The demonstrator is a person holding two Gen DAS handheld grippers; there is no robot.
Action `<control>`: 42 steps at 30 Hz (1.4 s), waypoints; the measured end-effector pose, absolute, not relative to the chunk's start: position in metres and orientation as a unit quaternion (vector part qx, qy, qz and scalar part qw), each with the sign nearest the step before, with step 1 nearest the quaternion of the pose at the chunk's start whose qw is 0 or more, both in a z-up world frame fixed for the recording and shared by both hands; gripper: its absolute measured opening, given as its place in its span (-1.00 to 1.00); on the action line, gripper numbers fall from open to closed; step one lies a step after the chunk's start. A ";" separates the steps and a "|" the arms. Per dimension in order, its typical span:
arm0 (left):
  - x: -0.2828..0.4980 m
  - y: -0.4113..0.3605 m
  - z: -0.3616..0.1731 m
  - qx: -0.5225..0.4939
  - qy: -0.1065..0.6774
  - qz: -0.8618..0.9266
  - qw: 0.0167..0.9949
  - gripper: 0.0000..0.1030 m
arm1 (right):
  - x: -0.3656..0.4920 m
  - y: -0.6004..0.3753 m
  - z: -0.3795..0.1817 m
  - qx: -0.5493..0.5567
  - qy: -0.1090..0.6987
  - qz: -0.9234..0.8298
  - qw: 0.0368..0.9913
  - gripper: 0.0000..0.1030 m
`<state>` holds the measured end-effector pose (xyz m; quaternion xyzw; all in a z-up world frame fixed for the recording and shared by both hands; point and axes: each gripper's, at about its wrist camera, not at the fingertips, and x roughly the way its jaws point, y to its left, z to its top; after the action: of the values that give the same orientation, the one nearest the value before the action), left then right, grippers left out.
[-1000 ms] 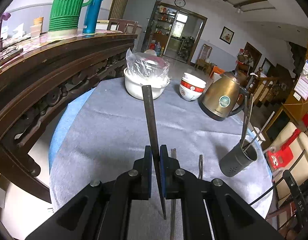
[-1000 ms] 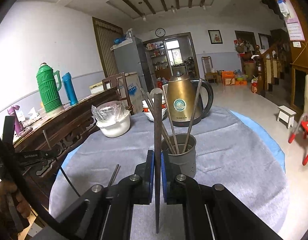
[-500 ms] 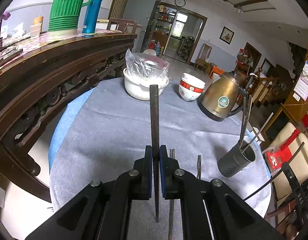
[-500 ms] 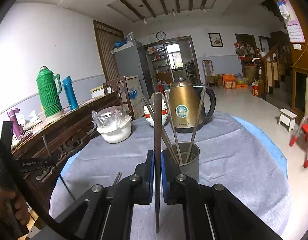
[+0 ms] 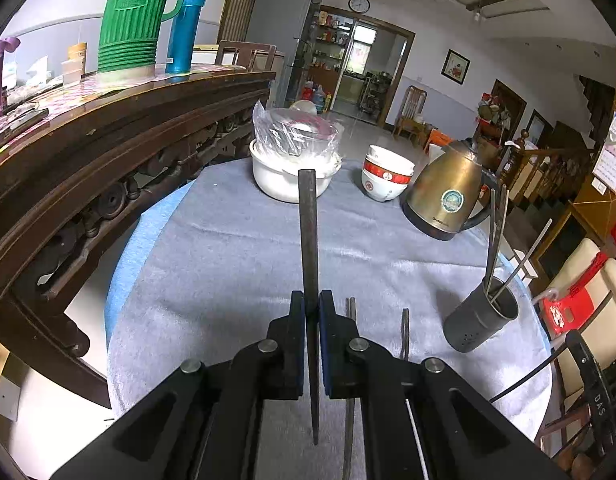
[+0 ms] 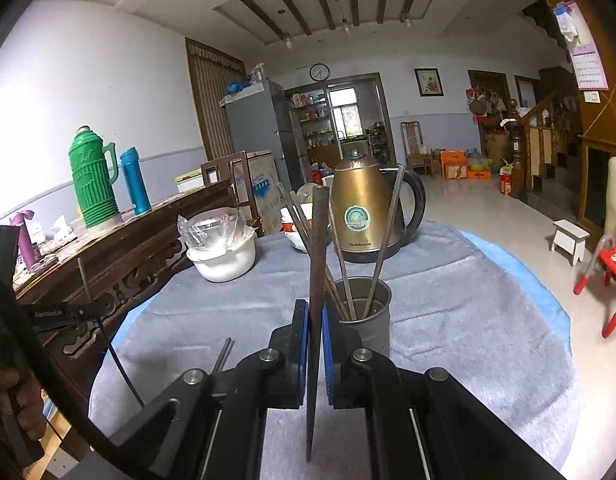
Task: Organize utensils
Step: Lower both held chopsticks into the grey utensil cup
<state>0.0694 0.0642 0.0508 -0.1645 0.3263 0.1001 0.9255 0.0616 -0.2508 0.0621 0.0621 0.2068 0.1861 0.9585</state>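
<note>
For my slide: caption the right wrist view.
Right gripper clamps a chopstick upright before the utensil holder.

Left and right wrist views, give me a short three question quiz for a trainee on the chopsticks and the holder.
1. True or false: each gripper is shut on a dark chopstick.
2. Where are the loose chopsticks lying? A: on the grey cloth, B: in the white pot, C: on the wooden sideboard.
3. What stands directly behind the metal chopstick holder in the right wrist view?

Key:
1. True: left gripper and right gripper each clamp a dark chopstick.
2. A: loose chopsticks on the grey cloth.
3. The brass electric kettle, behind the metal chopstick holder.
</note>
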 end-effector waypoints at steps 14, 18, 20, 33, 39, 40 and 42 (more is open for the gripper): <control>0.057 0.061 0.055 -0.157 0.329 0.100 0.926 -0.86 | 0.044 -0.256 0.063 0.059 0.208 0.188 0.958 -0.86; 0.054 0.063 0.056 -0.166 0.329 0.095 0.925 -0.86 | 0.044 -0.256 0.063 0.060 0.208 0.187 0.958 -0.86; 0.054 0.064 0.056 -0.172 0.330 0.092 0.924 -0.86 | 0.043 -0.257 0.064 0.061 0.210 0.187 0.958 -0.86; 0.069 0.064 0.097 -0.216 0.296 0.040 0.930 -0.87 | 0.050 -0.303 0.100 0.141 0.183 0.185 0.955 -0.86; 0.096 0.041 0.139 -0.233 0.252 -0.017 0.939 -0.87 | 0.063 -0.329 0.134 0.169 0.138 0.177 0.960 -0.86; 0.101 0.037 0.143 -0.237 0.247 -0.027 0.939 -0.87 | 0.067 -0.332 0.140 0.168 0.127 0.173 0.962 -0.86; 0.115 0.024 0.154 -0.235 0.231 -0.041 0.943 -0.87 | 0.076 -0.333 0.149 0.163 0.114 0.167 0.966 -0.86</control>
<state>0.1153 0.0235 0.1538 -0.2347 0.2314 -0.0412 0.9432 0.0760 -0.3335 0.1487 0.1627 0.1140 0.1671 0.9657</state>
